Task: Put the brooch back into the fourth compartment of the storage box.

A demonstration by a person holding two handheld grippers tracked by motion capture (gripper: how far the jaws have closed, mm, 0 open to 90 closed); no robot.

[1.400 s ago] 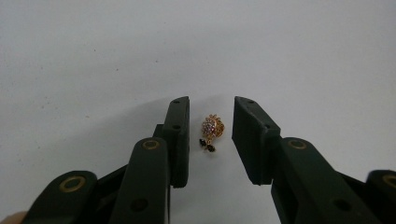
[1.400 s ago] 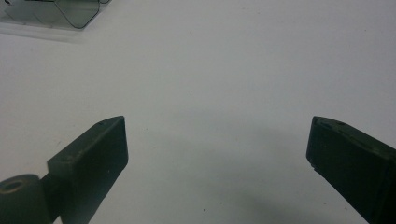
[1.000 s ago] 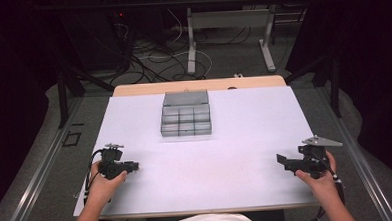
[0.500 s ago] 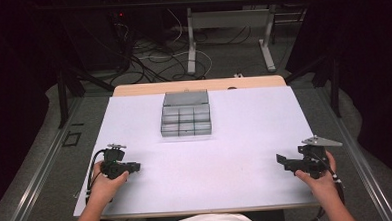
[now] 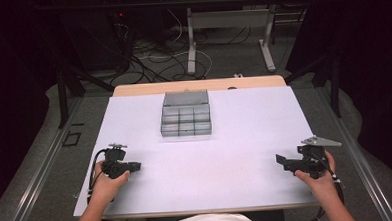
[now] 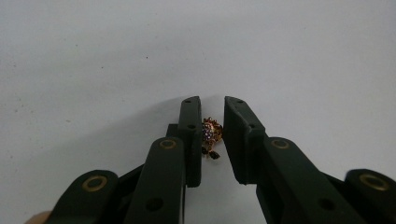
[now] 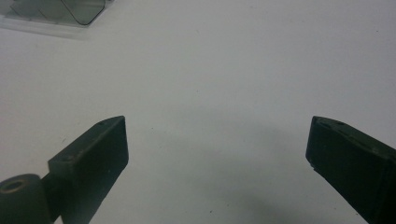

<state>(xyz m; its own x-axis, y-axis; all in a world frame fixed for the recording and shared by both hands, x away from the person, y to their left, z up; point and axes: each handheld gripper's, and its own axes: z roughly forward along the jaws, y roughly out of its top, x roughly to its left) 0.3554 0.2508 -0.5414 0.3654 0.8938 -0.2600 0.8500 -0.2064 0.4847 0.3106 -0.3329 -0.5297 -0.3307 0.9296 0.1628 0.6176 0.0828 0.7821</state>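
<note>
Down at the near left of the white-covered table (image 5: 236, 154), the left gripper (image 5: 134, 167) sits low in the person's left hand (image 5: 104, 184), and the left gripper view shows its two black jaws drawn close together around a small gold-coloured jewel set with purple stones (image 6: 211, 133), a flower-shaped piece with dark leaf-like bits hanging below it. The jewel touches the inner face of the jaw at the left of that view, while a thin gap shows beside the other jaw, so a firm pinch cannot be told. It lies on or just above the white surface. At the near right, the right gripper (image 5: 281, 160) is held in the right hand (image 5: 319, 177), with a grey three-cornered plate on top; the right gripper view shows its jaws spread wide over bare white surface. Well apart from both, at the middle far side of the table, stands a grey translucent plastic organiser box with small compartments (image 5: 186, 121), its lid raised behind it; a corner of it shows in the right gripper view (image 7: 60, 14).
</note>
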